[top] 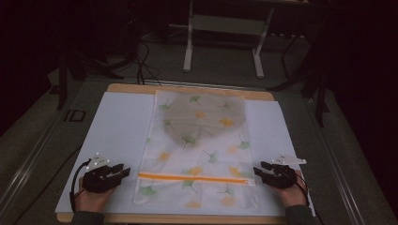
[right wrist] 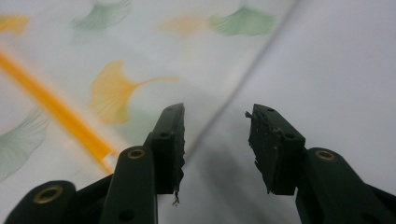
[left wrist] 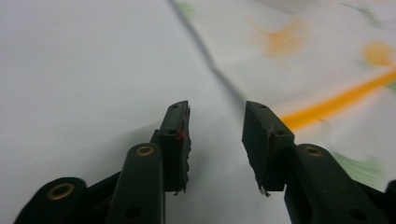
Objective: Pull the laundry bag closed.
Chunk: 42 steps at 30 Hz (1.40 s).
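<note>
High view: a translucent white mesh laundry bag printed with green and orange ginkgo leaves [top: 197,150], with an orange zipper [top: 195,178] across its near end, is laid flat on the white sheet [top: 117,126] covering the table. The left claw [top: 126,170] and right claw [top: 258,170] are held open and empty just beside the bag's side edges. For a clean grip, each edge is best pinched level with the zipper, both at once.

Bag [top: 197,154]: thin translucent cloth, matt, printed with leaves, orange zip band [top: 195,178]. Sheet [top: 119,136]: white, smooth, matt, paper-like. Desk [top: 129,87]: pale wood edge. Left tool [left wrist: 217,140], right tool [right wrist: 215,140]: black matt plastic, brass-coloured rivets, worn rough pads.
</note>
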Each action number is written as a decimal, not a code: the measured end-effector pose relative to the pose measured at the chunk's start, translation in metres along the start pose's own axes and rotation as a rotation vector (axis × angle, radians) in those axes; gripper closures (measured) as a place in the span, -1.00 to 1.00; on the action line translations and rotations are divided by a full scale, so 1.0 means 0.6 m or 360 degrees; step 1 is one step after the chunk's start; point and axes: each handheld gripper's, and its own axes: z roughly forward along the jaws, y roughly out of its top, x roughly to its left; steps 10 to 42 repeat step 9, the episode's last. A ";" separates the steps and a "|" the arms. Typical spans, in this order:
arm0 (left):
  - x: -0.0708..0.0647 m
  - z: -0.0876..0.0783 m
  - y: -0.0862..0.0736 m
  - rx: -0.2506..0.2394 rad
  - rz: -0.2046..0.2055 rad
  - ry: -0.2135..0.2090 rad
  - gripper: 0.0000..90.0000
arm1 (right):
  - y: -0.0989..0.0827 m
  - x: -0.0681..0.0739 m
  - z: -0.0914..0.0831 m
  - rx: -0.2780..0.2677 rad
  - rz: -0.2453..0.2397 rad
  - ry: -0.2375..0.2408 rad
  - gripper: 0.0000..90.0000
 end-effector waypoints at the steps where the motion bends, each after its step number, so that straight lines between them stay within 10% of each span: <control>1: 0.004 0.002 0.000 0.0000 0.0008 0.0085 0.32 | -0.002 -0.003 -0.001 -0.0023 0.0015 -0.0036 0.22; 9: 0.023 0.011 -0.003 0.0032 -0.0106 0.0350 0.20 | -0.016 -0.022 0.008 -0.0059 0.0158 -0.0205 0.21; 42: 0.023 0.011 -0.003 0.0032 -0.0106 0.0350 0.20 | -0.016 -0.022 0.008 -0.0059 0.0158 -0.0205 0.21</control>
